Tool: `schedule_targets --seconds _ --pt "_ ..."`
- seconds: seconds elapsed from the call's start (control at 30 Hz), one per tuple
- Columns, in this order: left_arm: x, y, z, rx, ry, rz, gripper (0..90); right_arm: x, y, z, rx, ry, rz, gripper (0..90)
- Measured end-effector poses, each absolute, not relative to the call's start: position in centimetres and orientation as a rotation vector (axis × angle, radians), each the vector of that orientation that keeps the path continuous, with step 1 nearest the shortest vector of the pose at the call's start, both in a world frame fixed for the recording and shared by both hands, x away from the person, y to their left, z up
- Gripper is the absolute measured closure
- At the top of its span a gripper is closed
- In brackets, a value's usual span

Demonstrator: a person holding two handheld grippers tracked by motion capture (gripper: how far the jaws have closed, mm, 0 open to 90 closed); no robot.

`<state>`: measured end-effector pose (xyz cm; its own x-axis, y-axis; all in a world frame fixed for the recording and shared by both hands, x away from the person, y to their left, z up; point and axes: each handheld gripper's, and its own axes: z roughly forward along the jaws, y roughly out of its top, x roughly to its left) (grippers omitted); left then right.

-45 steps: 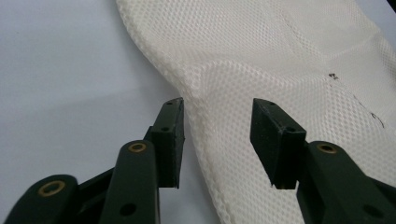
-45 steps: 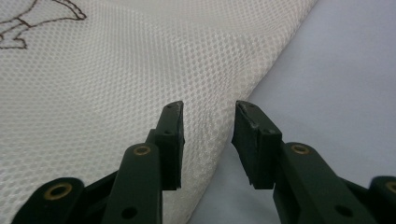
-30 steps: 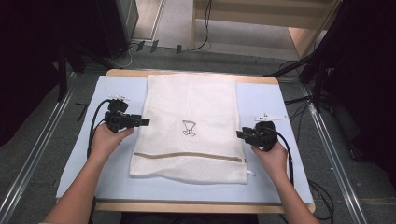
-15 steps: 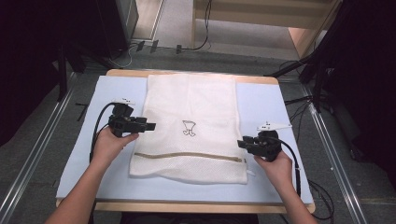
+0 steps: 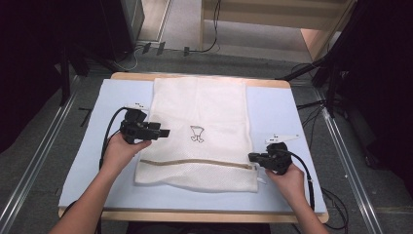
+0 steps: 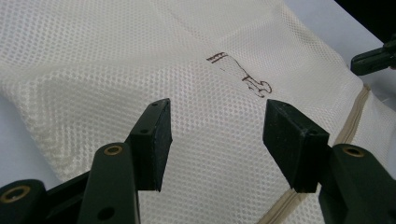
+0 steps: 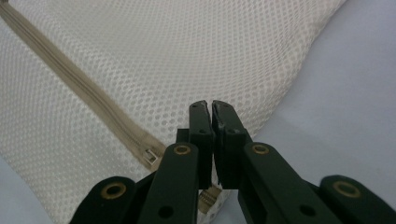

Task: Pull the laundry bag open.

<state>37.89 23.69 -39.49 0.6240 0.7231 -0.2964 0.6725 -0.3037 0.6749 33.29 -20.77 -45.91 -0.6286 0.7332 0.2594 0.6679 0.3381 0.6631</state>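
Cream mesh laundry bag point(image 5: 202, 131) lies flat at frame centre on pale blue mat point(image 5: 87, 156), honeycomb weave, tan zipper point(image 5: 195, 162) running across its lower part; small dark brown printed motif point(image 5: 197, 134) mid-bag, no legible writing. Left gripper point(image 5: 163, 132) over bag's left edge, jaws wide apart, mesh beneath, nothing pinched. Right gripper point(image 5: 252, 157) at zipper's right end; its jaws have just been closing and now meet, whether on the zipper pull cannot be told
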Motion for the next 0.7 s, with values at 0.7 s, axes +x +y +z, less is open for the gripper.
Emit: schedule_targets --seconds 0.7 --pt "38.1 22.8 -39.6 2.061 1.071 0.073 43.1 31.8 -20.9 -46.7 1.267 2.606 1.178 90.0"
